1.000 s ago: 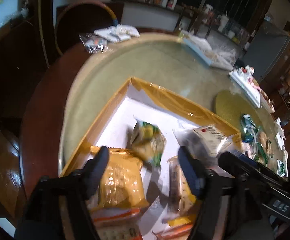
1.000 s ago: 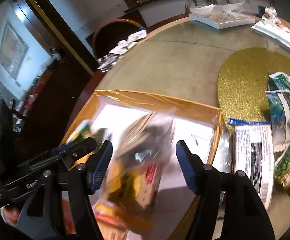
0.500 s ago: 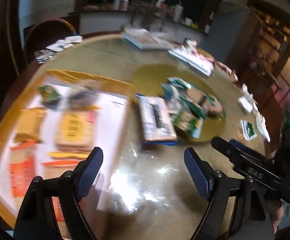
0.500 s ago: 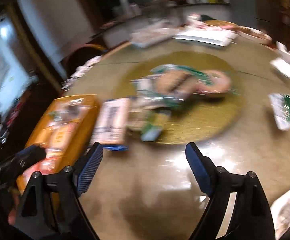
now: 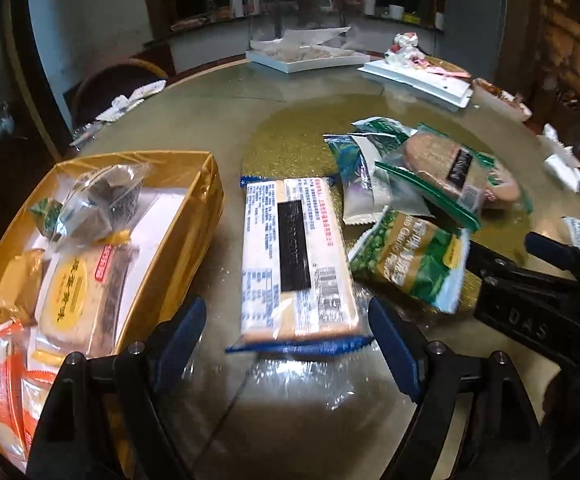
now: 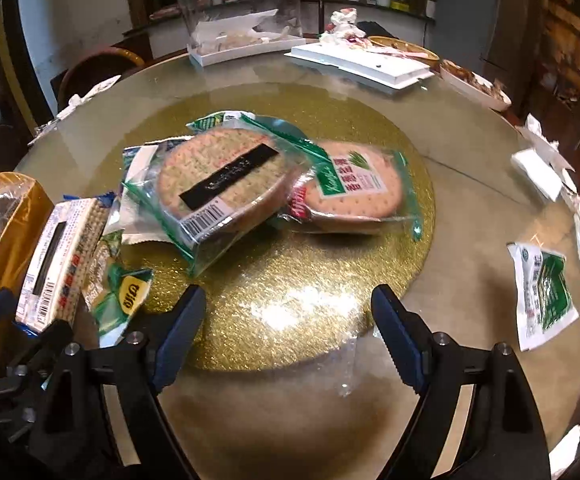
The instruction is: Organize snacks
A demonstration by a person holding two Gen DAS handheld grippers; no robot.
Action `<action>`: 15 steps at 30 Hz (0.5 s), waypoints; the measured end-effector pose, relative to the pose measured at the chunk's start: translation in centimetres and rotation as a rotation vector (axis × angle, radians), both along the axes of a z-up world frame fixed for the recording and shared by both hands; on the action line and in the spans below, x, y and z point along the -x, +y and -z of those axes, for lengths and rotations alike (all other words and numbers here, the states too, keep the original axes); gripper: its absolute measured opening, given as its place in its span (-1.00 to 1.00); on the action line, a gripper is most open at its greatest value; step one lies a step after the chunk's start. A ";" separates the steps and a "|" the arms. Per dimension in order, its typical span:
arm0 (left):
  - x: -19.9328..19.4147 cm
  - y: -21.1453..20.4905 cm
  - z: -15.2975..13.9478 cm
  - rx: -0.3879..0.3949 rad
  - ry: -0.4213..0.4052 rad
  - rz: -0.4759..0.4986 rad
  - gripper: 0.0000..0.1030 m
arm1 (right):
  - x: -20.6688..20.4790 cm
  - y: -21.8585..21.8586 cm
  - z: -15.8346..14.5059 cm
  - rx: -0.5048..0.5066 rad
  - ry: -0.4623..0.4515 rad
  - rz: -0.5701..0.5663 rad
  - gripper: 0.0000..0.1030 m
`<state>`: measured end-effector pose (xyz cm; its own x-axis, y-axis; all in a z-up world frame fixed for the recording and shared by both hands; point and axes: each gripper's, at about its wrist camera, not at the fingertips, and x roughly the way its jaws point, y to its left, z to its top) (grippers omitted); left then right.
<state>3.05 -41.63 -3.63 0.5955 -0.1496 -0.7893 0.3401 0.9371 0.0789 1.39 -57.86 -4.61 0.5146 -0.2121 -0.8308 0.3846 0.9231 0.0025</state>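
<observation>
Both your claws have swung away from the gold box (image 5: 194, 216) to the loose snacks. Your left claw (image 5: 288, 332) is wide open and holds nothing; the long cracker pack (image 5: 293, 256) lies on the counter (image 5: 290, 412) between its fingers. Your right claw (image 6: 288, 320) is wide open and empty too, near two round biscuit packs (image 6: 226, 184) on the gold mat (image 6: 290, 300). A green pea bag (image 5: 409, 264) lies just beside the cracker pack.
</observation>
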 end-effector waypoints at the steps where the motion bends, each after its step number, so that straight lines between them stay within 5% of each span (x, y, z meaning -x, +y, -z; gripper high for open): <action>1: -0.2 -0.2 0.2 -0.009 -0.013 -0.003 0.66 | -0.1 -0.2 0.0 -0.001 0.002 0.003 0.68; 5: -1.2 -1.0 0.3 -0.030 -0.003 -0.004 0.79 | -0.7 -1.2 0.4 -0.007 0.023 0.041 0.98; 8: -1.6 -1.5 0.8 -0.030 0.014 0.013 1.00 | -0.5 -1.5 0.4 -0.004 0.029 0.052 1.00; 15: -1.3 -1.8 0.8 -0.026 0.018 0.034 1.00 | -0.5 -1.4 0.4 -0.004 0.029 0.053 1.00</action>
